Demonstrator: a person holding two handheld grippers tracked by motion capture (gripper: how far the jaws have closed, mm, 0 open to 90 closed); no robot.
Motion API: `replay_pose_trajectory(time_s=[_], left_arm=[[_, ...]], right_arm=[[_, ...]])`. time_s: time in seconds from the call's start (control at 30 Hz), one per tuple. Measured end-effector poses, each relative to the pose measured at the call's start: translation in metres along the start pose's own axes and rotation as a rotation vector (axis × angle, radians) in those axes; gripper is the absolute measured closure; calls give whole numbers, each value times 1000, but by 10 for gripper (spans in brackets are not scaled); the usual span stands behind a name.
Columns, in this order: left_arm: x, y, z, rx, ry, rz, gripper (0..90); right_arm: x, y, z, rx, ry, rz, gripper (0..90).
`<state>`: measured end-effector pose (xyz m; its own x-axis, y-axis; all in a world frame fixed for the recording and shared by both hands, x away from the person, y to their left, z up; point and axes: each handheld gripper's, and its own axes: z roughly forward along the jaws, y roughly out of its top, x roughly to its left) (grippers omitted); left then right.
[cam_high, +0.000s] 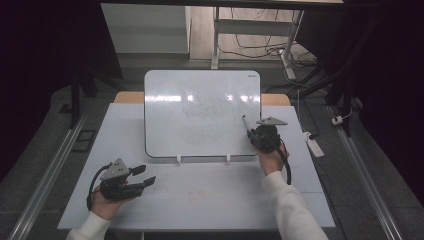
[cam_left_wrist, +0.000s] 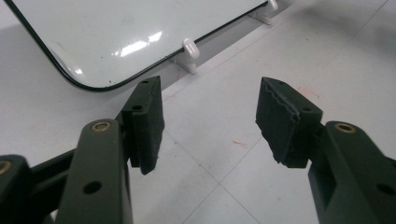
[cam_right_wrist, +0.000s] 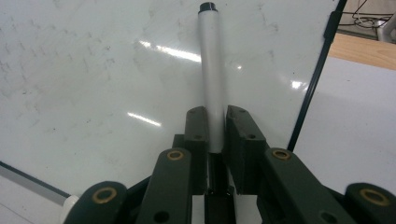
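My left gripper (cam_high: 142, 176) sits near the table's (cam_high: 210, 200) front-left corner, jaws wide apart, holding nothing; in its own view the fingers (cam_left_wrist: 145, 123) hang over bare tabletop just short of the whiteboard's (cam_high: 200, 112) lower-left corner. The whiteboard stands propped on small white clips (cam_left_wrist: 190, 48) toward the back edge, tilted up, surface showing faint smudges.

My right gripper (cam_high: 254, 131) is at the board's right edge, jaws closed tight on a silver marker (cam_right_wrist: 212, 79). The marker runs straight out between the fingers, dark tip pointing up the board; I can't tell whether the tip touches the surface.

Step in hand looks like writing or wiping marks. To do it well: keep the grip firm so the marker doesn't twist, press lightly so the board doesn't tip off its clips, and bring my left over to steady the lower edge if it rocks.
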<state>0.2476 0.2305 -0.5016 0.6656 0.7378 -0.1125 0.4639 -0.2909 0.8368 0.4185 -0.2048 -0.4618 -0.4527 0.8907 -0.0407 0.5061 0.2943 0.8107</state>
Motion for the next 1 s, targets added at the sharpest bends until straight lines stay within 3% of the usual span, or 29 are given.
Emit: replay_pose_trajectory(time_s=[0.3, 0.47, 0.77, 1.0], left_arm=[[3, -3, -2, 0, 8, -4, 422], [5, -6, -1, 10, 13, -17, 412], [7, -7, 2, 29, 21, -37, 371], [9, -9, 6, 60, 29, -50, 328]], right_arm=[[3, -2, -8, -51, 1, -46, 599], [1, -12, -23, -115, 72, -81, 549], [-2, -36, -55, -219, 192, -186, 505], [-13, -68, -74, -211, 256, -215, 482]])
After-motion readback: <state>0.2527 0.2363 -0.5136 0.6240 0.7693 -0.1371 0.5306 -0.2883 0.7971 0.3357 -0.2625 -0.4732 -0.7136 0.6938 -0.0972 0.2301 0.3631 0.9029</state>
